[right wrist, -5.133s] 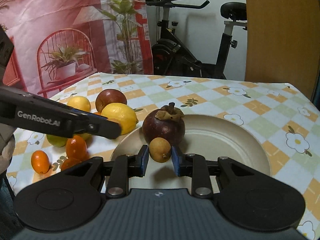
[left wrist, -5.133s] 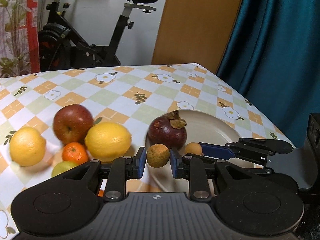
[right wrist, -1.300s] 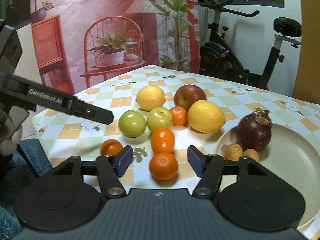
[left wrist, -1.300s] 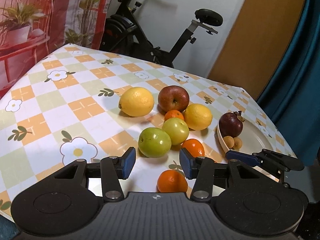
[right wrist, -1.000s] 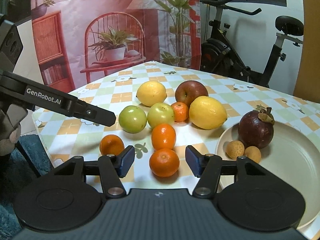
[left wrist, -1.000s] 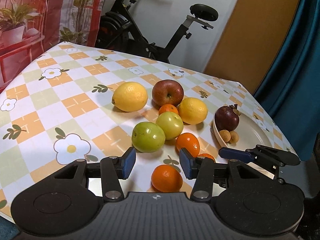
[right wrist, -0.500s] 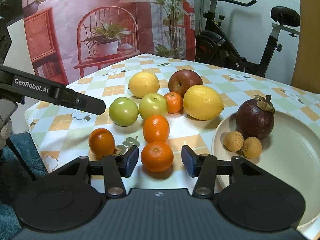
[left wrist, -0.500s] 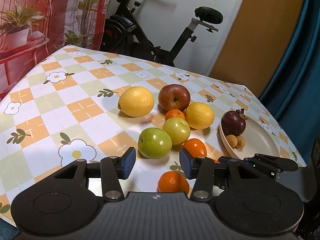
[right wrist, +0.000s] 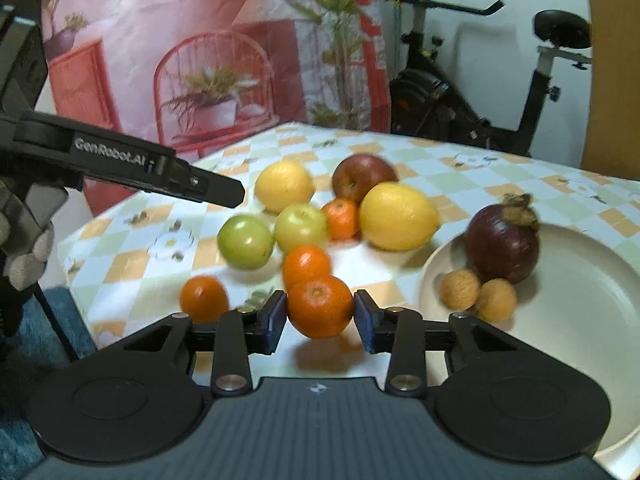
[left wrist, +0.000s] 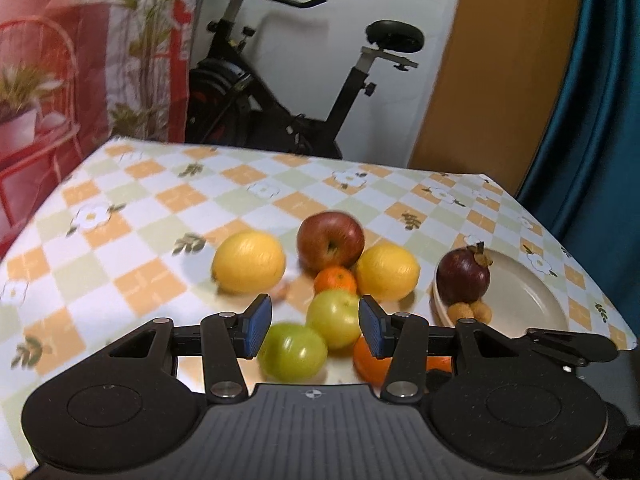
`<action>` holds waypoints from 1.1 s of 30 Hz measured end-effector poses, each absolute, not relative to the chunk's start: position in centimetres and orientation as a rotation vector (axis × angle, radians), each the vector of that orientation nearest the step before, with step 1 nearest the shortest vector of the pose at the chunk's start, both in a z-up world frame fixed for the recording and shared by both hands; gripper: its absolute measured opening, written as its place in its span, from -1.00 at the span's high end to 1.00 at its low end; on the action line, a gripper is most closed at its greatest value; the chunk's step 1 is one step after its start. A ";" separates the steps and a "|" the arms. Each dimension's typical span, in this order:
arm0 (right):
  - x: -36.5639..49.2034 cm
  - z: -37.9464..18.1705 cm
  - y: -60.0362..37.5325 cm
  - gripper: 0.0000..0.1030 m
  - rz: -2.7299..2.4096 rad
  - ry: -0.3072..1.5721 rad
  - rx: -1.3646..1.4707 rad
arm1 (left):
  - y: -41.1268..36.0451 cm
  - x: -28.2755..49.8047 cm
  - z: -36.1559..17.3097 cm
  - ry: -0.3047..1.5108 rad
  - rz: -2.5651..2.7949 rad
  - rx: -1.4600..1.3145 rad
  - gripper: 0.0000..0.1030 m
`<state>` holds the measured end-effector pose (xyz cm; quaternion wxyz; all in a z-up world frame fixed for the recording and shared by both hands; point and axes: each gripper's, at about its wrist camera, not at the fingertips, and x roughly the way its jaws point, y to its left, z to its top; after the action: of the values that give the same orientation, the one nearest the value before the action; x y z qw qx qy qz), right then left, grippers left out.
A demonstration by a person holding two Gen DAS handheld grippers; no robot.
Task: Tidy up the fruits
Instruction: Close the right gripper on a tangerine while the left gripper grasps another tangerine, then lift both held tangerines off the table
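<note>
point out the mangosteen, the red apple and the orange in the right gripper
mangosteen [right wrist: 502,242], right wrist view, on its dark purple side
red apple [left wrist: 330,240], left wrist view, on its front near the stem dip
orange [right wrist: 320,312], right wrist view, on its front between the right gripper's [right wrist: 320,316] pads

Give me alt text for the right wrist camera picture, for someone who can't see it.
The right gripper clamps an orange above a checked tablecloth. To its right, a cream plate holds a mangosteen and two small tan fruits.
</note>
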<state>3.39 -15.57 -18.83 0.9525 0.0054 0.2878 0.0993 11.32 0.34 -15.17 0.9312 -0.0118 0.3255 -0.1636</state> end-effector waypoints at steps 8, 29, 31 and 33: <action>2.5 -16.9 -18.6 0.24 0.110 0.493 0.074 | -2.8 15.2 -16.7 0.705 -0.367 0.097 0.03; 2.3 -16.9 -20.4 0.24 0.069 0.497 0.123 | -4.3 18.4 -19.2 0.781 -0.371 0.116 0.06; 2.5 -16.9 -20.4 0.24 0.069 0.500 0.122 | -4.3 18.6 -19.3 0.786 -0.367 0.116 0.06; 2.5 -16.9 -20.4 0.24 0.069 0.502 0.122 | -4.2 18.6 -19.4 0.785 -0.372 0.110 0.09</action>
<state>2.54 -20.38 -16.94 0.9663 0.0601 0.2480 0.0343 18.60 -4.25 -19.42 0.9056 0.0533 0.3802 -0.1802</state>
